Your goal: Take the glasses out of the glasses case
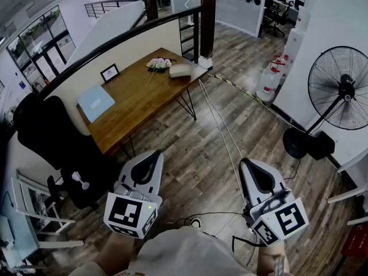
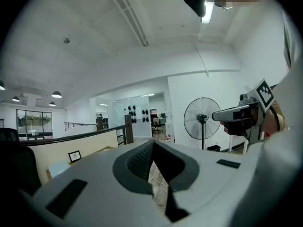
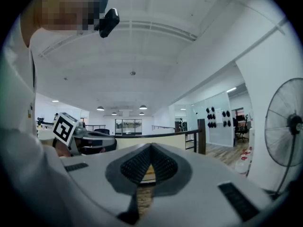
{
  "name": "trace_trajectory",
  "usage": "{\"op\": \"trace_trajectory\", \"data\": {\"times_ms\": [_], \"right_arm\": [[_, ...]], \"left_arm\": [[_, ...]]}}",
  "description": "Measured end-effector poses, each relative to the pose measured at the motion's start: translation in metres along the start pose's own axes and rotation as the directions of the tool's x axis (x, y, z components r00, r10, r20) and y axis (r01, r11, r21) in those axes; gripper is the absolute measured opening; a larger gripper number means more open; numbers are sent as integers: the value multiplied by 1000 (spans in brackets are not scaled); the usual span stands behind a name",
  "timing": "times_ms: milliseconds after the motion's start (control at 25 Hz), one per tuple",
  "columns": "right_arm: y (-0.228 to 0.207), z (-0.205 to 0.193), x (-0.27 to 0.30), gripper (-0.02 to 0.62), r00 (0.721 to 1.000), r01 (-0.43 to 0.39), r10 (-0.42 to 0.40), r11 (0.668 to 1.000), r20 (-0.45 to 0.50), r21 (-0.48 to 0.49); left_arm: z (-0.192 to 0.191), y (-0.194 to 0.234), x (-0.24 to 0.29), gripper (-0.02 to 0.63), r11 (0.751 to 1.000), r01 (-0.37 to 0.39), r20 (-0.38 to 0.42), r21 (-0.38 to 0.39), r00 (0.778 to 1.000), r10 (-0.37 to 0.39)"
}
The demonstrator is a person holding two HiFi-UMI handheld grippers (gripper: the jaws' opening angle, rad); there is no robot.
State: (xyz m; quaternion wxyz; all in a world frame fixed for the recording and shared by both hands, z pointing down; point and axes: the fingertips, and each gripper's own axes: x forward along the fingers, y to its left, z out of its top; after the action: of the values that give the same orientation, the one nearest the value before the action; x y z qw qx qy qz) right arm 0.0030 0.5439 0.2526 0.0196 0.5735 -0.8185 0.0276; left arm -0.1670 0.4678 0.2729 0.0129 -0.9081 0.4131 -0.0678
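Observation:
A beige glasses case (image 1: 180, 71) lies closed at the far end of a wooden table (image 1: 138, 105), well ahead of me; no glasses show. Both grippers are held low and close to my body, far from the table. My left gripper (image 1: 148, 161) has its jaws together with nothing between them; in its own view the left gripper (image 2: 152, 143) points out over the room. My right gripper (image 1: 254, 170) looks the same, and in its own view the right gripper (image 3: 151, 146) has its pads meeting at the tip with nothing held.
On the table are a bunch of flowers (image 1: 158, 64), a small photo frame (image 1: 110, 72) and a blue sheet (image 1: 96, 102). A black office chair (image 1: 46, 137) stands at the left, a standing fan (image 1: 339, 96) at the right. A cable (image 1: 221, 125) runs across the wooden floor.

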Motion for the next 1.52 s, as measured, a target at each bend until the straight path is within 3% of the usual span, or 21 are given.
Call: {"op": "trace_trajectory", "data": {"times_ms": [520, 600, 680, 720, 760, 800, 920, 1360, 1520], "right_arm": [[3, -9, -13, 3, 1000, -10, 10, 999, 5, 32], [1, -9, -15, 3, 1000, -11, 11, 1000, 3, 29], [-5, -11, -19, 3, 1000, -1, 1, 999, -3, 35], [-8, -12, -20, 3, 1000, 4, -4, 999, -5, 40], [-10, -13, -21, 3, 1000, 8, -8, 999, -8, 40], [-11, -15, -21, 3, 1000, 12, -11, 999, -13, 32], [-13, -18, -17, 3, 999, 11, -12, 1000, -31, -11], [-40, -35, 26, 3, 997, -14, 13, 1000, -76, -7], [-55, -33, 48, 3, 997, -12, 12, 1000, -77, 1]], "left_arm": [[-4, -15, -4, 2, 1000, 27, -24, 9, 999, -27], [-1, -17, -4, 2, 1000, 17, -4, 4, 1000, -17], [10, -19, -5, 4, 1000, -10, 65, -9, 998, 10], [16, -20, -5, 53, 1000, -19, 96, -7, 995, 20], [20, -20, -5, 231, 1000, -24, 111, 0, 994, 23], [22, -20, -4, 282, 1000, -24, 110, 5, 994, 24], [19, -18, 2, 282, 1000, -14, 83, -1, 996, 14], [-5, -4, 47, 281, 1000, 3, 3, -1, 1000, -3], [0, 16, 67, 282, 999, -22, 32, -28, 999, 22]]}}
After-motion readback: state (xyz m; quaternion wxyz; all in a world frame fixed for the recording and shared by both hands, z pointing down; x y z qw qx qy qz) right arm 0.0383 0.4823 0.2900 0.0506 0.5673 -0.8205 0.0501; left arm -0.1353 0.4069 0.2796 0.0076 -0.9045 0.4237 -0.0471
